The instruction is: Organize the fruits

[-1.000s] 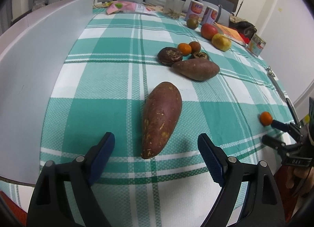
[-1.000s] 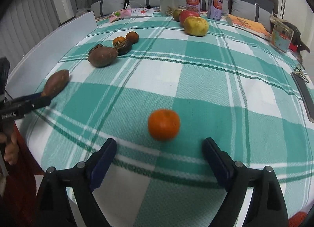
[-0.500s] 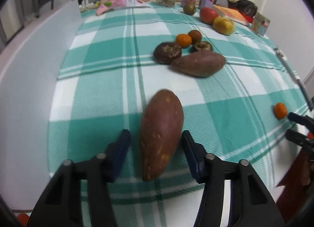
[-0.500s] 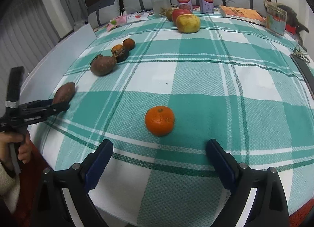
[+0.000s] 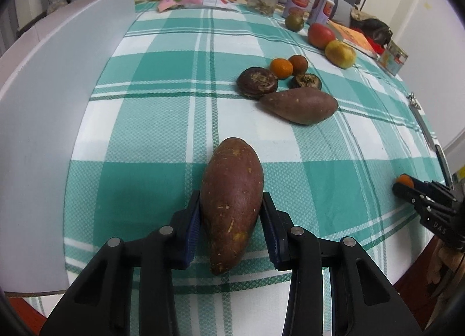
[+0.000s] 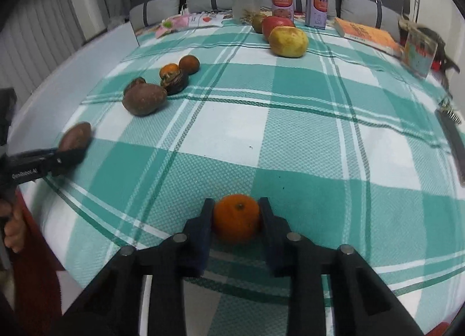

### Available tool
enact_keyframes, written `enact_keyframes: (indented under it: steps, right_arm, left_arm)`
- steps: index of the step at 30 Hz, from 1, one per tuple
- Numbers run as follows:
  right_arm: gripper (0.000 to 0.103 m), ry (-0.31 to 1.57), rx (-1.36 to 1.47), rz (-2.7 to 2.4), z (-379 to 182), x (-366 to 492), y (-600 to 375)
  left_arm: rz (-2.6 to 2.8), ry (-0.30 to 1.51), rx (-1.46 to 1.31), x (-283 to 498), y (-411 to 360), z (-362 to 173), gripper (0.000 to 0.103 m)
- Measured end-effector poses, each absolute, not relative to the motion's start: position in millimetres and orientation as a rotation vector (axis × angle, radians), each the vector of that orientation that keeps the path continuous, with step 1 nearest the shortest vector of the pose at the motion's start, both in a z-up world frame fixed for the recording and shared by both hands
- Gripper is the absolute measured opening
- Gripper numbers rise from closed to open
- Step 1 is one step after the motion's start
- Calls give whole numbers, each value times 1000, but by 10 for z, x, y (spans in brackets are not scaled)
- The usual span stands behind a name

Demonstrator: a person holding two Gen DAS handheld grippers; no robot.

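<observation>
Two tongs (image 5: 232,221), sweet potato (image 5: 231,202) between

Left tongs (image 5: 231,213): pointed steeply down at the near left of the desk (image 5: 162,120), jaws closing, both blue pads (image 5: 193,219) against the sides of a sweet potato (image 5: 232,199) lying lengthwise between them. In the right wrist view the same tongs enter from the left edge, with bare fingers (image 6: 13,231) wrapped around the handle below.

Right tongs (image 6: 236,216): pointed steeply down at the near right of the desk, jaws clamped on a tangerine (image 6: 236,218), one pad on each side. In the left wrist view these tongs reach in from the right edge, their tips around the tangerine.
</observation>
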State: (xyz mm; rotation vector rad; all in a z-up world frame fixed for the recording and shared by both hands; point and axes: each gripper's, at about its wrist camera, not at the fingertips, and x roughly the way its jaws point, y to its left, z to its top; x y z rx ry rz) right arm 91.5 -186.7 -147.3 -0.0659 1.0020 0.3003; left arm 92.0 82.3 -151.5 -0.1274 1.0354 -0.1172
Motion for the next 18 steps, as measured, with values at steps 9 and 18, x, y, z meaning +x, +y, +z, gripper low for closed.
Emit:
enact_keyframes:
  steps: [9, 18]
  right_arm:
    - [29, 1129, 129, 421, -1148, 1059, -1772]
    - [29, 992, 71, 853, 75, 1365, 157]
  left_arm:
    - [-189, 963, -295, 789, 1135, -780, 39]
    - [46, 871, -357, 717, 2574, -29, 39]
